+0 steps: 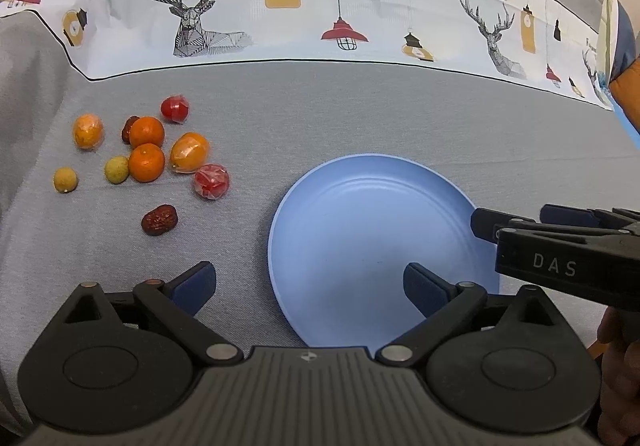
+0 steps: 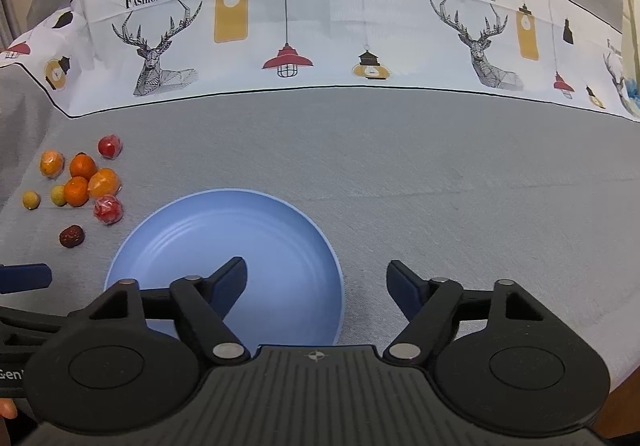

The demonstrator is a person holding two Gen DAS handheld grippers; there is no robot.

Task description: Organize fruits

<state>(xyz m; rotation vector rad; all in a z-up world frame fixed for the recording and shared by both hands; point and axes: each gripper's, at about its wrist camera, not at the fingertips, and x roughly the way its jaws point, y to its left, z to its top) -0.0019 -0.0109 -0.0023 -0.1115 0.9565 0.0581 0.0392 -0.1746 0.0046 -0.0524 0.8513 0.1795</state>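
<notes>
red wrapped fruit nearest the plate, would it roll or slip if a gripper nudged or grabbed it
The red wrapped fruit looks round, so a nudge would probably roll it across the grey cloth. Its glossy, crinkled film may let pads slide. It sits apart from the blue plate.

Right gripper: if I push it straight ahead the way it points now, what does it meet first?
Most likely the blue plate's right rim or the grey cloth just beside it. The right gripper is open and empty, its left finger over the plate, its right over cloth. Depth is unclear.
</notes>
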